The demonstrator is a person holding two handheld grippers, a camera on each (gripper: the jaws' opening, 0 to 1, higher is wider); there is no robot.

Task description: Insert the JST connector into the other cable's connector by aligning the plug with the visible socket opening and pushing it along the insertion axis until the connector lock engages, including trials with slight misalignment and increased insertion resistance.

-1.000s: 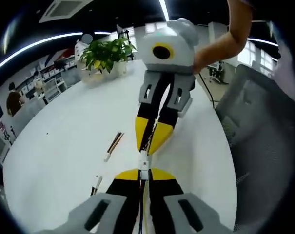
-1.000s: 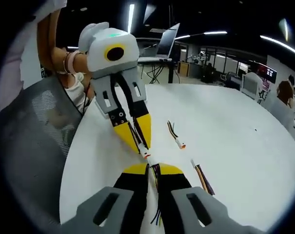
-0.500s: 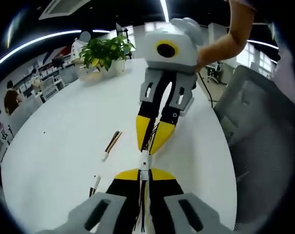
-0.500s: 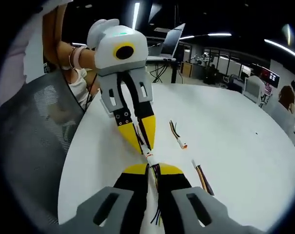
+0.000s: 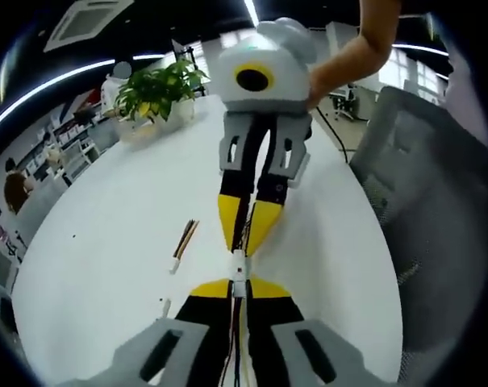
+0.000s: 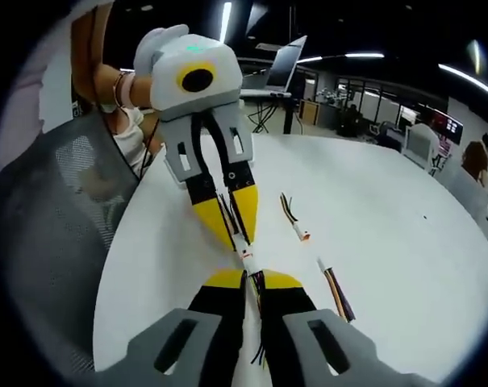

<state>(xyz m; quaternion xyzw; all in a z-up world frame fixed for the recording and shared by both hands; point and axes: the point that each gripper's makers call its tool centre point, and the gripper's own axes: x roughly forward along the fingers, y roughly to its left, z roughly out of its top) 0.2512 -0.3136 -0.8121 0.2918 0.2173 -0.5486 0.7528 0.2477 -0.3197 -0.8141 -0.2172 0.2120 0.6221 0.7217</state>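
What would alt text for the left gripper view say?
Two yellow-tipped grippers meet tip to tip over a white table, the left gripper and right gripper pressing small white cable connectors together. Two spare cables lie nearby.

My jaws look like matt black plastic tipped in smooth yellow. The table (image 5: 106, 242) is a smooth white surface with a faint sheen. The chair (image 6: 50, 234) beside it has a grey woven mesh back, and the connector (image 5: 238, 266) looks like white plastic.
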